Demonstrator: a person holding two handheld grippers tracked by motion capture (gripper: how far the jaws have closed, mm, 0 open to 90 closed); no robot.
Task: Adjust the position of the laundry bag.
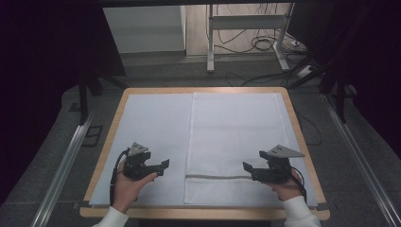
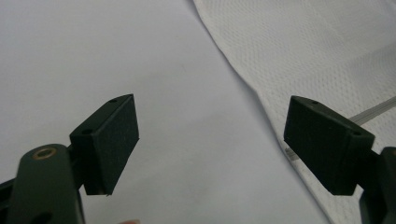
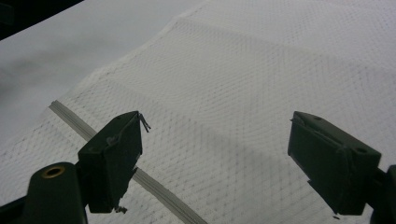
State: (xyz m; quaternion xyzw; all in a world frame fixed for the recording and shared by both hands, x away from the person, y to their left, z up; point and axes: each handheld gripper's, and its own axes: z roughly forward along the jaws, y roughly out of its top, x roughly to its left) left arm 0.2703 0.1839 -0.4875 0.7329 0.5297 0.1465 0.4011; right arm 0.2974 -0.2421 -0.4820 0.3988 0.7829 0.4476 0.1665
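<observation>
The towel (image 1: 235, 142) lies flat on the right half of the desk (image 1: 109, 137). Our left gripper (image 1: 161, 166) and right gripper (image 1: 249, 169) hover at its near edges, jaws wide and empty. We should probably pinch both near corners evenly.

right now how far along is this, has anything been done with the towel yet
Done: the white towel lies spread flat on the table cover, with no fold in it. In hand: nothing is gripped. The left gripper is open over bare cover beside the towel's edge, and the right gripper is open above the towel near its grey stripe. Left: any grasping or folding, probably all of it.
</observation>
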